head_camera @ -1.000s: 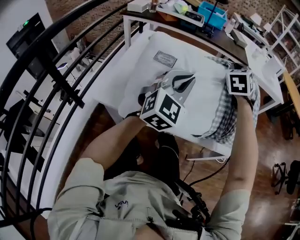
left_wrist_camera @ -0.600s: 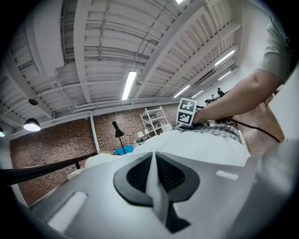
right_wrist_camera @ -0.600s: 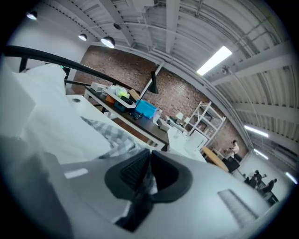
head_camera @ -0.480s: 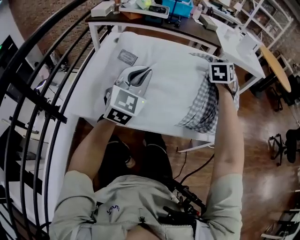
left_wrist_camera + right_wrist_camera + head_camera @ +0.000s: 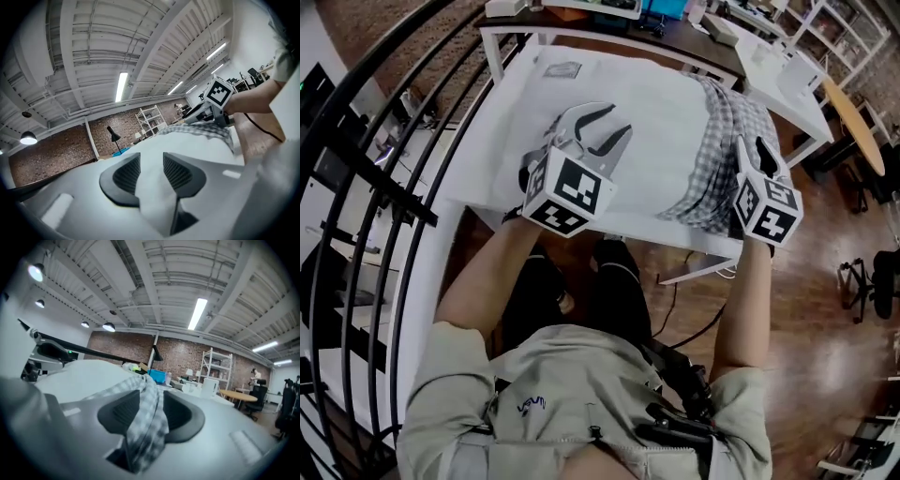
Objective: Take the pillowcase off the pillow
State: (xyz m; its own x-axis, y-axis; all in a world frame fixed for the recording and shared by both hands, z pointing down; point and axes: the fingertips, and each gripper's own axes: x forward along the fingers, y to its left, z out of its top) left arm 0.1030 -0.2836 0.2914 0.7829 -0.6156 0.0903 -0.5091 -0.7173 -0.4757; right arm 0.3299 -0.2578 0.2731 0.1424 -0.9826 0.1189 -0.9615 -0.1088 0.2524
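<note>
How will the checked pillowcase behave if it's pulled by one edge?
Probably floppy: the checked pillowcase lies bunched in soft folds at one end of the white pillow. Likely thin and light, since it drapes over the pillow's edge and follows its shape.

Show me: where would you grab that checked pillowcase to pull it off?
Probably its bunched edge at the right end of the pillow, coming in level from that side: the pillowcase lies gathered in loose folds there. The right gripper, jaws just opening, straddles one fold.
</note>
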